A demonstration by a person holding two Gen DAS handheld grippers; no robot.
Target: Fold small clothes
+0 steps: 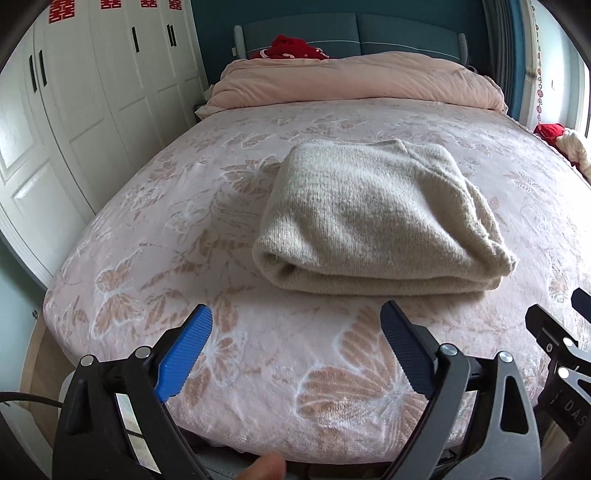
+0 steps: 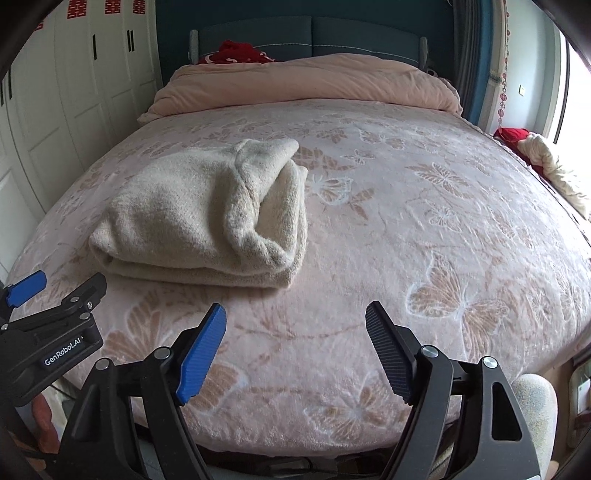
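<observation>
sweater [image 1: 376, 218]: cream knit, folded up, lying on the butterfly bedspread [image 1: 258, 369], toward the foot of the bed
left gripper [image 1: 295, 354]: jaws spread wide, nothing in them, just short of the sweater
right gripper [image 2: 295, 354]: same deal, jaws apart and empty

1. A bed [image 1: 258, 387] with a pink butterfly-patterned blanket fills the view.
2. A pink duvet [image 1: 354, 79] lies bunched at 12 o'clock.
3. White wardrobe doors [image 1: 85, 96] stand at 10 o'clock.
4. Red fabric [image 2: 240, 51] sits against the teal headboard [image 2: 332, 35].
</observation>
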